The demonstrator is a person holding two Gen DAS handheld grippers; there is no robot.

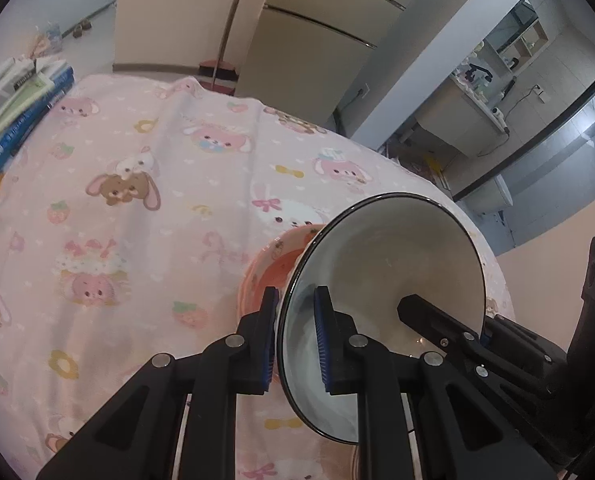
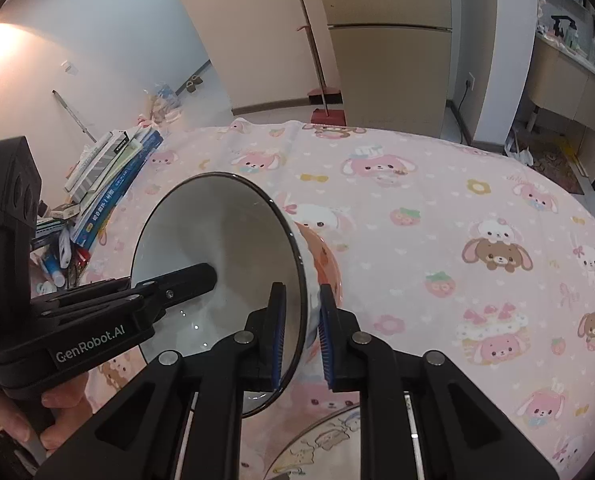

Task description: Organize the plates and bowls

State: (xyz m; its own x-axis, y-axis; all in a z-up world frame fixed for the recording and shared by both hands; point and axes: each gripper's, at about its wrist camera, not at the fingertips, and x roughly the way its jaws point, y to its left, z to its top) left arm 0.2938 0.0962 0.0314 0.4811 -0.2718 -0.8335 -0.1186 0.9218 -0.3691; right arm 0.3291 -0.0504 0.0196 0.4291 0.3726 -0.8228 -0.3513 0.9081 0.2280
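a white ceramic bowl with a thin dark rim [image 1: 381, 280] is held tipped over the table, its mouth facing the cameras. the left gripper [image 1: 296, 340] is clenched on the bowl's left rim, one blue pad inside and one outside; the right gripper [image 2: 302, 332] is clenched on the opposite rim the same way. each gripper also shows in the other's view, one black finger reaching into the bowl. just behind the white bowl a pink patterned bowl [image 1: 267, 276] rests on the pink cartoon-rabbit tablecloth [image 1: 145, 184]; whether the two bowls touch cannot be told.

most of the cloth is bare: a wide free stretch runs leftward in the left wrist view and rightward in the right wrist view. the table's far edge curves round, with floor beyond. a stack of blue and white books [image 2: 113, 176] lies at the left edge.

the left gripper's body carries the words "GenRobot.AI" [image 2: 90, 345]. the book spines bear print too small to read.

a person's hand [image 2: 57, 412] grips that body, partly cut off. at the bottom of the right wrist view a plate with cartoon drawings [image 2: 321, 444] is mostly hidden behind the gripper.
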